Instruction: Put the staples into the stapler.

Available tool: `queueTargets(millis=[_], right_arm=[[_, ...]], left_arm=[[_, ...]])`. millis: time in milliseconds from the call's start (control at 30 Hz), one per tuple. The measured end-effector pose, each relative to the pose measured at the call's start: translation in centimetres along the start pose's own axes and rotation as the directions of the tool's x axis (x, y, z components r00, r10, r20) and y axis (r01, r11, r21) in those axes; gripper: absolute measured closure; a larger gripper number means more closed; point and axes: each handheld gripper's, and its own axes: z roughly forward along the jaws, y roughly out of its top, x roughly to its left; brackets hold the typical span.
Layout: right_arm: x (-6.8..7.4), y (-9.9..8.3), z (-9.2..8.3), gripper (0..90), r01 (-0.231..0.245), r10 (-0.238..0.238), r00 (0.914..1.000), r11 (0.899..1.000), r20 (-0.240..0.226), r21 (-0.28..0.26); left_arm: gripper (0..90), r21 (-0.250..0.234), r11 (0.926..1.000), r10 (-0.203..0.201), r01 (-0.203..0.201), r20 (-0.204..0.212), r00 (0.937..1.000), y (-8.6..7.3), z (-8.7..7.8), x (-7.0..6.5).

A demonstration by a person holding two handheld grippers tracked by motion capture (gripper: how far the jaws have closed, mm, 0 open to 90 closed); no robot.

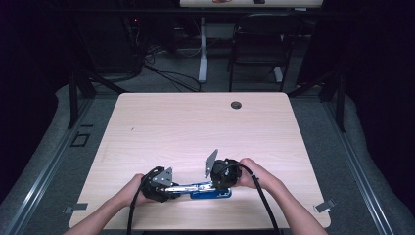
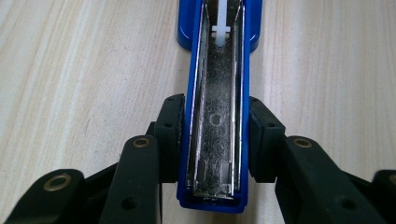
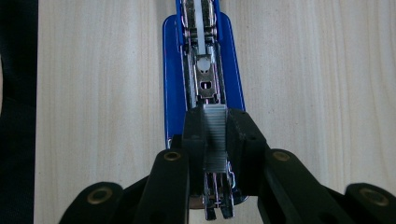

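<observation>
Near the front edge of the table [image 1: 147,117], a blue stapler [image 1: 208,190] lies opened out flat. The left gripper [image 1: 169,188] clamps the stapler's flipped-back top arm [image 2: 215,140] across its blue sides. The right gripper [image 1: 211,182] pinches a strip of staples [image 3: 215,135] just above the open magazine channel [image 3: 204,79].

To load it well, I'd say the strip must stay in line with the channel, legs down, and settle in without tilting, while the left hand keeps the arm steady.

The right gripper view reveals the staples and the white pusher; the left gripper view shows the arm's bare metal lining. From the high view, both hands sit close together by the front edge.
</observation>
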Motion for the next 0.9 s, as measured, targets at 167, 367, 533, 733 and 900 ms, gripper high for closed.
queueTargets(millis=[167,367,533,733,900], right_arm=[[0.0,-0.3,-0.1,78.3,0.015,-0.015,0.9999,1.0,0.001,-0.009],[-0.1,-0.6,-0.2,78.4,0.023,-0.023,0.9997,1.0,-0.005,-0.012],[-0.3,-0.7,-0.2,78.4,0.033,-0.033,0.9993,0.999,-0.015,-0.012],[-0.5,-0.8,-0.3,78.3,0.038,-0.038,0.9989,0.999,-0.029,-0.012],[-0.7,-1.2,-0.4,78.4,0.024,-0.025,0.9989,1.0,-0.039,-0.02]], left_arm=[[63.3,-0.005,1.0,-0.002,0.002,-0.006,1.0,0.0,0.1,0.0],[63.3,-0.006,1.0,-0.004,0.004,-0.011,0.9999,0.0,0.1,0.0],[63.3,-0.006,1.0,-0.004,0.004,0.0,1.0,0.0,0.1,0.0],[63.3,-0.008,0.9999,-0.006,0.006,0.001,1.0,-0.1,0.1,0.1],[63.4,-0.008,0.9999,-0.006,0.006,0.001,1.0,-0.1,0.1,0.1]])
